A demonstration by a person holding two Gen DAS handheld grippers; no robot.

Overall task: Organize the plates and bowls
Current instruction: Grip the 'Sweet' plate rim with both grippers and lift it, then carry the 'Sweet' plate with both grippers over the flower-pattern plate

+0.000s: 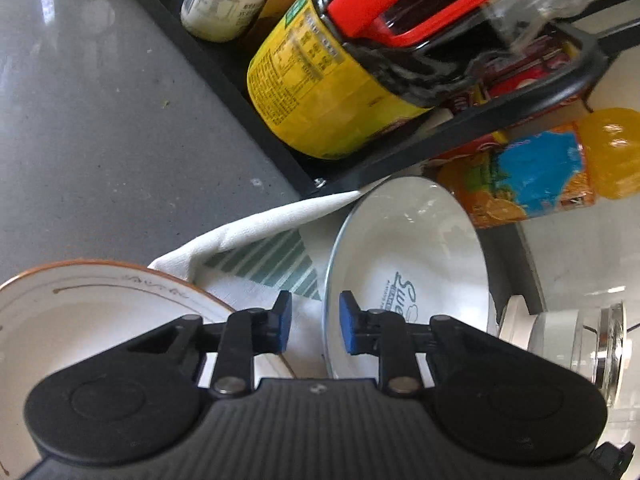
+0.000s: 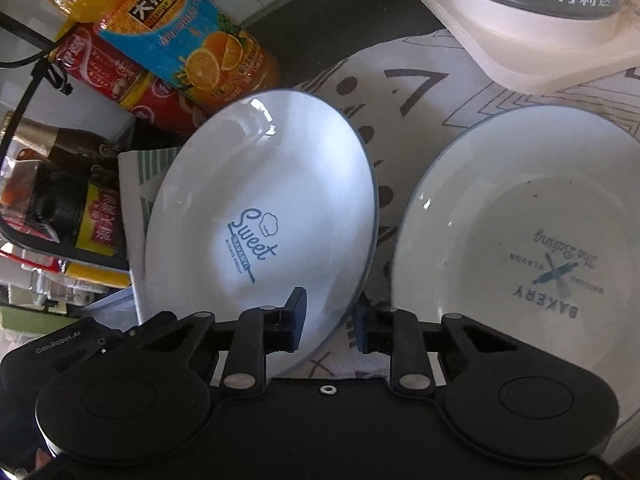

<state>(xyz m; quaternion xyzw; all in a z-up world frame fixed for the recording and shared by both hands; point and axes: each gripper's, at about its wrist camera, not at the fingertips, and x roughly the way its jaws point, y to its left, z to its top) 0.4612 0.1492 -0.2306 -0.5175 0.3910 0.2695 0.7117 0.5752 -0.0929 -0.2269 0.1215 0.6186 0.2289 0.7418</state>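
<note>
**Left wrist view: both pairs of jaws straddle the rim of the "Sweet" plate**

Left wrist view shows a grey speckled worktop point(image 1: 100, 120) filling the upper left, with a black rack point(image 1: 224, 68) running along its edge. The rack holds bottles and a big yellow-labelled jar point(image 1: 316, 92) with a red handle. A patterned white cloth point(image 1: 260, 240) covers the worktop below the rack and carries the dishes. An orange juice bottle point(image 1: 532, 168) stands just beyond the cloth. In the right wrist view a white appliance base point(image 2: 520, 40) sits on the cloth's far corner.

Three dishes show. A white "Bakery" plate point(image 2: 520, 220) lies on the cloth at the right. The white "Sweet" plate point(image 2: 260, 184) lies just beside it, the two rims near each other but apart. A brown-rimmed plate point(image 1: 80, 312) lies at the left, partly under the left gripper's body.

The left gripper point(image 1: 314, 324) points steeply down at the near-left rim of the "Sweet" plate point(image 1: 408, 256). Its jaws are narrowly apart: one blue pad is inside the plate, the other outside, with cloth showing between that pad and the rim.

The right gripper point(image 2: 330, 320) straddles the same plate's opposite rim, one pad over the inner face, the other just outside the edge. Its jaws stand close, but whether the pads press on the rim I cannot tell.
</note>
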